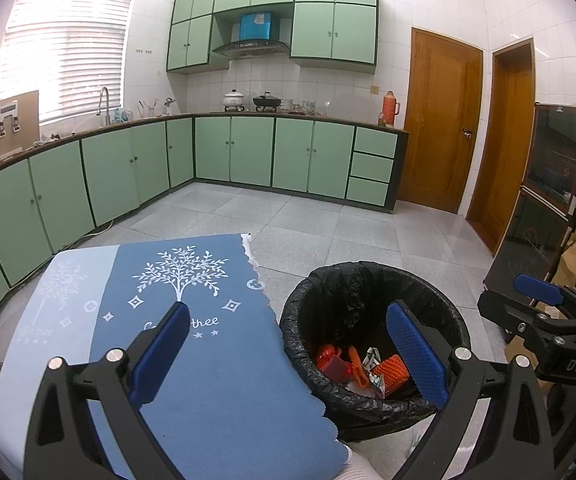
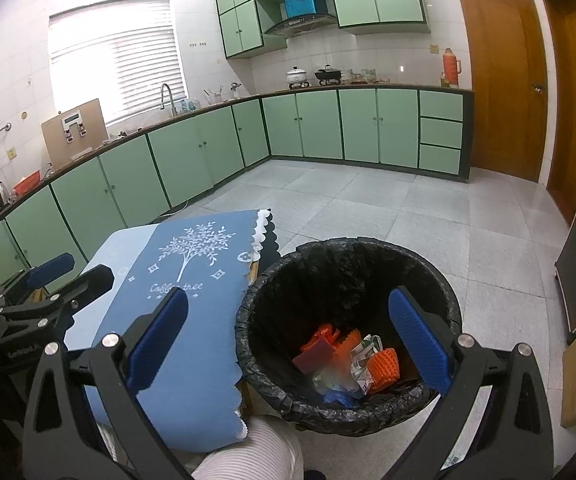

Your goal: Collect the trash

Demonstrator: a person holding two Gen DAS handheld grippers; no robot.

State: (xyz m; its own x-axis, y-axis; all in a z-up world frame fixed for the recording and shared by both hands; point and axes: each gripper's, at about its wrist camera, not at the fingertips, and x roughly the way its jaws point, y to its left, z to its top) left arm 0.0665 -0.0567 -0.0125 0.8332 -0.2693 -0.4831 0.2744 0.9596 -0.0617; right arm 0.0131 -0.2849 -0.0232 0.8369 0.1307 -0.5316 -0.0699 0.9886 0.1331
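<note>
Trash [image 2: 348, 360] lay heaped at the bottom of a round bin [image 2: 248, 320] lined with a black bag, standing upright on the tiled floor [image 2: 408, 208] just right of the table [image 2: 192, 340]. The pieces pointed every way, with no common long axis: an orange ribbed net sleeve [image 2: 386, 364], a crumpled white-and-green wrapper [image 2: 364, 354], a dark red block [image 2: 314, 356], orange plastic bits and something blue. A blue cloth with a white tree print [image 1: 192, 272] covered the table. The left gripper [image 1: 288, 350] hung above the table's right edge, fingers spread wide and empty. The right gripper [image 2: 288, 348] hung over the bin's near rim, likewise wide apart, holding nothing.
</note>
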